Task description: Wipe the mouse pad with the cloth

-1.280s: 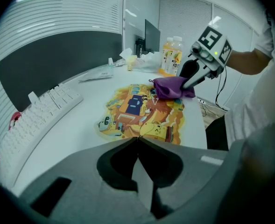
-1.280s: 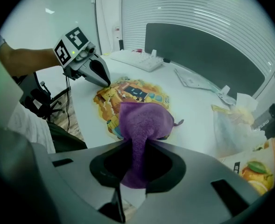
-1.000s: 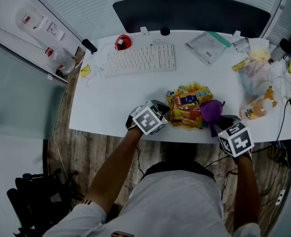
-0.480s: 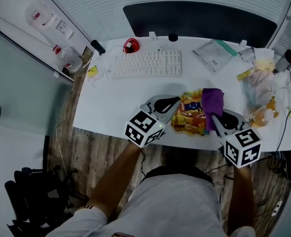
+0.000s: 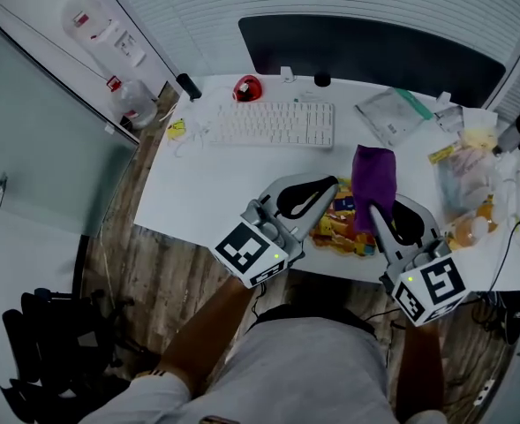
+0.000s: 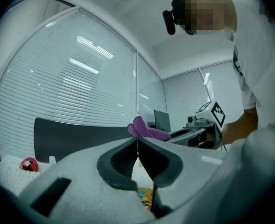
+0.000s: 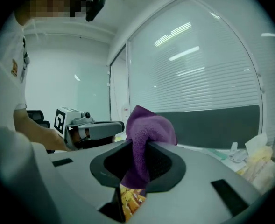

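One cloth (image 5: 372,179), pinched in the right gripper (image 5: 372,208), hangs over the mouse pad (image 5: 341,226) for wiping; left gripper (image 5: 333,184), clenched empty, at nine o'clock.

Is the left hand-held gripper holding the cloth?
No, the left hand-held gripper is shut on nothing; the purple cloth is clamped in the right hand-held gripper.

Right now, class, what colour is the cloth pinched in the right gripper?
The cloth is purple, seen most clearly in the right gripper view.
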Tool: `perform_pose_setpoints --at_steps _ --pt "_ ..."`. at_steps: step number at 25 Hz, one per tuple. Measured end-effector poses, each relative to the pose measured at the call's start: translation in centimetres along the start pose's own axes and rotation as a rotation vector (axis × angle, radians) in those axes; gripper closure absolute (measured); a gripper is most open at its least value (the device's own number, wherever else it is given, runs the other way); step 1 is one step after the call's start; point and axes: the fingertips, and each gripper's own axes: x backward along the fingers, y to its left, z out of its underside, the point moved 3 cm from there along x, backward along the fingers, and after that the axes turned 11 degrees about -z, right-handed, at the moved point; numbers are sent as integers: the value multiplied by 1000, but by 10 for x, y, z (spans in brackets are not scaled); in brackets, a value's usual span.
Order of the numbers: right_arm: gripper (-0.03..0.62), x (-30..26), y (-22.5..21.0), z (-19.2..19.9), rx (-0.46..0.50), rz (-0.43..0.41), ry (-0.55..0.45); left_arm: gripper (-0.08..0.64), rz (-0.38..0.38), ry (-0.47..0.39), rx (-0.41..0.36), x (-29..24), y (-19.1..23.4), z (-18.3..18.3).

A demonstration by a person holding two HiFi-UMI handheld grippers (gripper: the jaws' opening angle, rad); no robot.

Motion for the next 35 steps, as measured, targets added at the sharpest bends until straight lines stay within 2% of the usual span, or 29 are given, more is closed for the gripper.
perform_pose_setpoints --at_steps 8,14,24,35 --pt "522 3 21 -37 115 -59 -198 545 -2 -139 -1 10 -8 -35" --pt "522 9 31 -53 144 -64 -292 545 -10 -167 -10 18 -11 -44" --pt "522 13 32 -57 157 -48 -338 545 -12 -177 -36 22 -11 -49" --pt "522 15 31 -54 152 -30 -323 545 2 -168 -38 24 -13 -48"
